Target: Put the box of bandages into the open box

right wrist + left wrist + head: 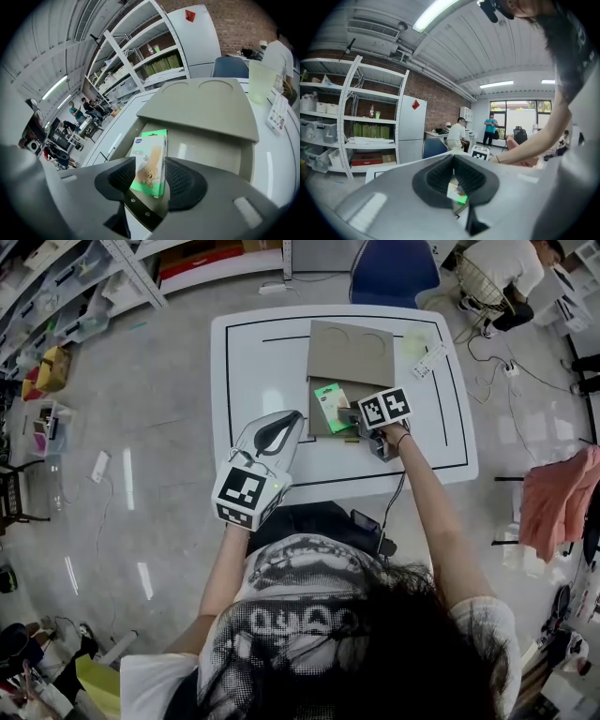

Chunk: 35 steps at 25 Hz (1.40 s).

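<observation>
The green and white box of bandages (330, 399) stands on its edge at the front of the open cardboard box (319, 424), whose lid (350, 352) lies folded back. In the right gripper view the bandage box (150, 164) is between the pads of my right gripper (149, 180), which stand open around it with a thin gap at the right pad. From the head view the right gripper (349, 415) reaches in from the box's right side. My left gripper (295, 418) hovers over the table's front edge, shut and empty, pointing at the bandage box (457, 193).
The white table (253, 362) has black lines marked on it. A pale plastic cup (260, 82) and a white strip (429, 359) lie right of the lid. Behind the table are a blue chair (394, 268), shelves at the left and a seated person (502, 268).
</observation>
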### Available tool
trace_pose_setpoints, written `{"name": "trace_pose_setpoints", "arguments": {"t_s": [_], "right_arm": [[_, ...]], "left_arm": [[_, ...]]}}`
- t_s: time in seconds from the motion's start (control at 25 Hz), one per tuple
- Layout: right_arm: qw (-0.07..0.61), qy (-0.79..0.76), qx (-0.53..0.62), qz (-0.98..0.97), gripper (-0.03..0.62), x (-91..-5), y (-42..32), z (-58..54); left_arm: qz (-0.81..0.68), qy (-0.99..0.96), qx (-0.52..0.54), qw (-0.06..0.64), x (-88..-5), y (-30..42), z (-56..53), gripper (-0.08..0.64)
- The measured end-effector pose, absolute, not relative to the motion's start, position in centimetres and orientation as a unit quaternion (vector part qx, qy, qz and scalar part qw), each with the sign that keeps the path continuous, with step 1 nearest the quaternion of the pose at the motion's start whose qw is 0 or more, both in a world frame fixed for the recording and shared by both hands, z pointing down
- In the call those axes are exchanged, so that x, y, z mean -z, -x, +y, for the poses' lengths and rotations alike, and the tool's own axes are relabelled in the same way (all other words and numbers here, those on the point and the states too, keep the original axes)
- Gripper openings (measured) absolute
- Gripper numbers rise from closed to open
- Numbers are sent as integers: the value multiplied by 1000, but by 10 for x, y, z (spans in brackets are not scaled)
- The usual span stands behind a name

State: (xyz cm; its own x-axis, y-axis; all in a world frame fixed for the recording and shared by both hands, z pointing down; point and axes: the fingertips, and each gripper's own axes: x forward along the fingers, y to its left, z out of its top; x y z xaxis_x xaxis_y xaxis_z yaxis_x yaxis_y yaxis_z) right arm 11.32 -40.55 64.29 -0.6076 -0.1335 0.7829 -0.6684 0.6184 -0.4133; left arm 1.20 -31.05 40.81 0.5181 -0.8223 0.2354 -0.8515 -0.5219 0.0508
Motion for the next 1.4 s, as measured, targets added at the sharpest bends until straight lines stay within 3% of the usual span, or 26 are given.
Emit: {"name": "trace_pose_setpoints", "arguments": {"t_s": [0.84, 1.4], "right_arm": [[166, -302, -293, -892, 173, -499, -84, -362], [90, -364, -279, -884, 154, -446, -45, -286]], "left_arm": [[-453, -883, -92, 84, -410, 1, -292, 0], [-410, -904, -95, 79, -402, 31, -258, 0]]}}
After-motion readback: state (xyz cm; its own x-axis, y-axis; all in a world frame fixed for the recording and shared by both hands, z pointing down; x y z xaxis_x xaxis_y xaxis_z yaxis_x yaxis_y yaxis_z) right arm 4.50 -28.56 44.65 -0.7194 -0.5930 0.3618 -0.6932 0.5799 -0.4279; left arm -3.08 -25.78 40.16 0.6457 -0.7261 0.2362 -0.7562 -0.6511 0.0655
